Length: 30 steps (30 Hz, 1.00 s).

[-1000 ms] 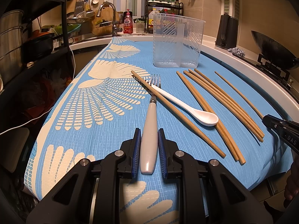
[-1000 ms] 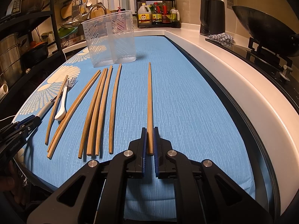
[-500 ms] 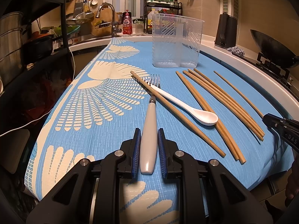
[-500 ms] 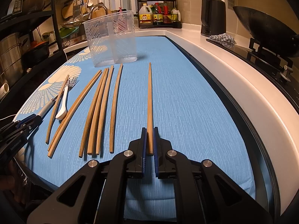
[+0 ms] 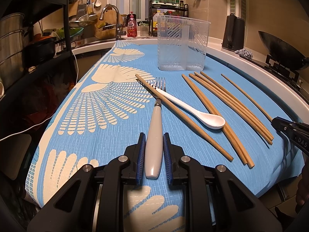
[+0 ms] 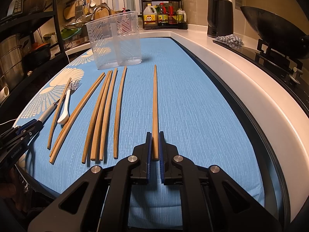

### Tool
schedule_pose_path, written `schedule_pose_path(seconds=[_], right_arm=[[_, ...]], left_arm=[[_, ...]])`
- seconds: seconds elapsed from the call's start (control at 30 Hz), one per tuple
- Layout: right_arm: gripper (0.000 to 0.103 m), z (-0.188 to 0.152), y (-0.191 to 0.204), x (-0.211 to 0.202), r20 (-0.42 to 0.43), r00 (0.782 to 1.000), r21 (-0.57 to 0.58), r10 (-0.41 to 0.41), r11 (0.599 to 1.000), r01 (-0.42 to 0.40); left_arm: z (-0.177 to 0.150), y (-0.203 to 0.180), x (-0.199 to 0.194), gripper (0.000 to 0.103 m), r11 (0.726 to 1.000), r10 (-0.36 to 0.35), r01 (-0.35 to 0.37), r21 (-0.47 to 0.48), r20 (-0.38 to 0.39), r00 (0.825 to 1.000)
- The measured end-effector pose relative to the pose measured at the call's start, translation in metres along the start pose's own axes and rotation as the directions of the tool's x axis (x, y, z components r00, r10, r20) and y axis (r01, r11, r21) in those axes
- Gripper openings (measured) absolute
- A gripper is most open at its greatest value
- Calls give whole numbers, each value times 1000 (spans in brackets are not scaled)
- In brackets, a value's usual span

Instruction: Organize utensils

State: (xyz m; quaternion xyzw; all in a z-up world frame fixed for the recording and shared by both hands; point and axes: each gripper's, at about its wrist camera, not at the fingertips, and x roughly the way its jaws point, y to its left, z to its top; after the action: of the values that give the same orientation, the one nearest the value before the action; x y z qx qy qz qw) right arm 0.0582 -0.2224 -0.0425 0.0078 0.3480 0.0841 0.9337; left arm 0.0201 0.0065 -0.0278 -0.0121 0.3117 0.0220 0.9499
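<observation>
My left gripper (image 5: 154,135) is shut on the pale handle of a fork (image 5: 155,116) that lies on the blue cloth (image 5: 115,135). Its tines (image 5: 160,83) sit under a white spoon (image 5: 193,108) and a crossing chopstick (image 5: 183,116). Several more chopsticks (image 5: 231,106) lie to the right. In the right wrist view my right gripper (image 6: 155,133) is shut on the near end of a single chopstick (image 6: 154,100), also flat on the cloth. A clear two-part plastic holder (image 6: 115,40) stands upright beyond the chopsticks (image 6: 104,112). It looks empty.
A white counter edge (image 6: 241,73) runs along the right of the cloth, with a wok (image 6: 270,29) on the stove and a black kettle (image 6: 219,17) behind it. A black shelf rack (image 5: 38,48) with pots stands left. The sink tap (image 5: 114,19) is at the back.
</observation>
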Motion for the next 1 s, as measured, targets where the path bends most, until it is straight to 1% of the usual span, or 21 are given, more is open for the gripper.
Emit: schedule_pose_path(seconds=[0.73,0.87,1.0], right_arm=[[7,1,1,-1,-3,1000,-16,2,1000,-3],[7,8,0,-8,21,1000,-13,4,1000,-4],[7,20,2,-19,56,998,-25,10,1000,-8]], left_arm=[[6,1,0,18,1000,-12,12,3,-15,1000],[12,2,-5,18,1000,-19,19,3,-4,1000],[25,1,-14,18,1000,-21,21,15,30,999]])
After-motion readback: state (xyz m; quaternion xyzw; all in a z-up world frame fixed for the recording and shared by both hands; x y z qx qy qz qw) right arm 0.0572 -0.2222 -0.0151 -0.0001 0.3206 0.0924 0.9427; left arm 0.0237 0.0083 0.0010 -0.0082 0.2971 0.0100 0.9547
